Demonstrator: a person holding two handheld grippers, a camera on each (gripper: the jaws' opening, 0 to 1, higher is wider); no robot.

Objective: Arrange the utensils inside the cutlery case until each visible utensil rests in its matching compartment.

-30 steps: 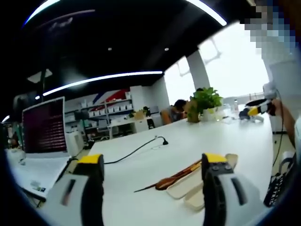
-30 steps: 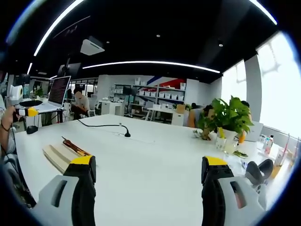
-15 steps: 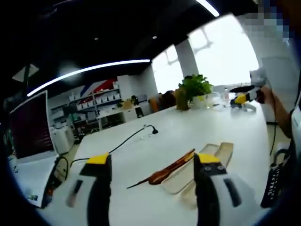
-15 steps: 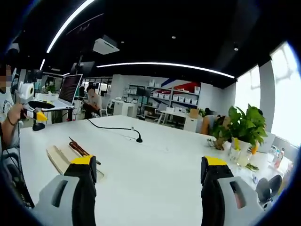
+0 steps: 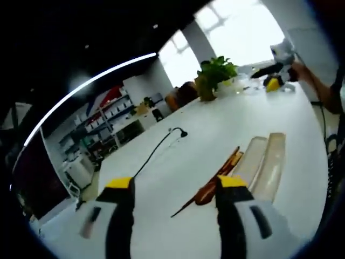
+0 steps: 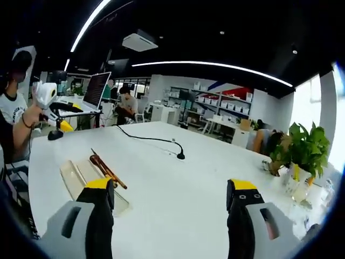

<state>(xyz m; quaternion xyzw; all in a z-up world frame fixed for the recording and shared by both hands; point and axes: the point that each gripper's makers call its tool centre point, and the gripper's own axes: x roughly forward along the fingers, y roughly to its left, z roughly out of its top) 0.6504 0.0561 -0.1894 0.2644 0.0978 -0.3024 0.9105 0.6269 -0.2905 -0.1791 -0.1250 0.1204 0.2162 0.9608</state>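
**Both grippers closing in on the case**

Since a second ago both views have swung toward the case (image 5: 264, 164), now lower right in the left gripper view, with utensils (image 5: 215, 183) beside it. Left gripper (image 5: 175, 186) and right gripper (image 6: 170, 189) are spread, empty. Sorting looks unstarted.

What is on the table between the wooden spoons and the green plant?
Bare white table lies between the wooden utensils and the potted plant in the right gripper view. A black cable runs off to one side.

White table (image 6: 178, 183) — office (shelved).
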